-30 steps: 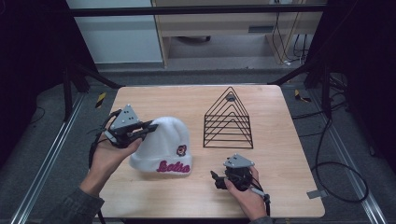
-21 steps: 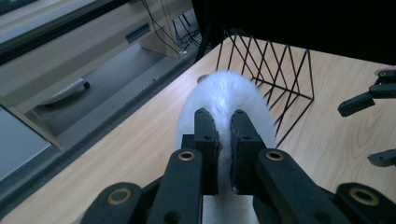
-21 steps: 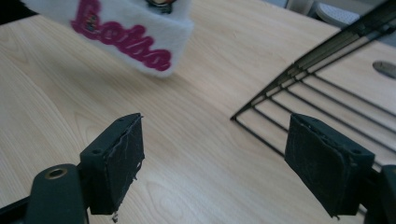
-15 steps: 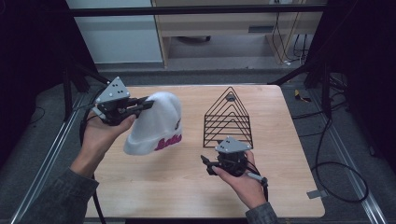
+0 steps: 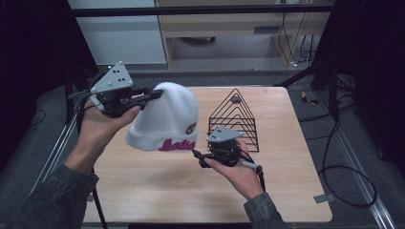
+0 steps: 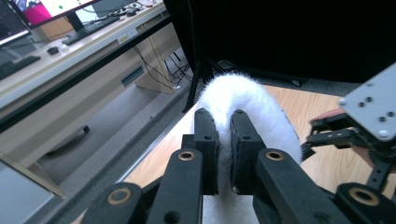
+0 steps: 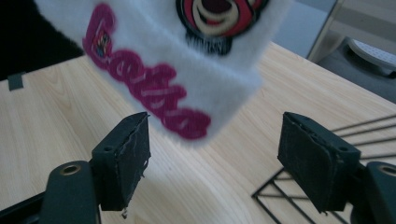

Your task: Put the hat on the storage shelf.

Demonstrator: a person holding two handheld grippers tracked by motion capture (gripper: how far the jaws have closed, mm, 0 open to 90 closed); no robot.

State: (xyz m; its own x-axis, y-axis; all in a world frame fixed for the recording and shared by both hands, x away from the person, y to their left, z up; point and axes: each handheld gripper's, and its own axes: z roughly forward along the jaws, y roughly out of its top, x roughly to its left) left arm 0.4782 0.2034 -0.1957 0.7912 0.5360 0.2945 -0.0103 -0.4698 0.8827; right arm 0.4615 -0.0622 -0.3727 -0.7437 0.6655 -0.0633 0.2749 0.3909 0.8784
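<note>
You are holding the left hand-held gripper above the desk's left edge, its jaws pinching the crown of the white knit hat; in the left gripper view, white fabric is bulging between the two pads. The hat is hanging clear of the desk, its cuff with pink lettering facing downward. You are holding the right hand-held gripper just below that cuff, jaws spread, gripping nothing; the hat is hovering above the gap. The black wire rack is standing just behind your right hand.
</note>
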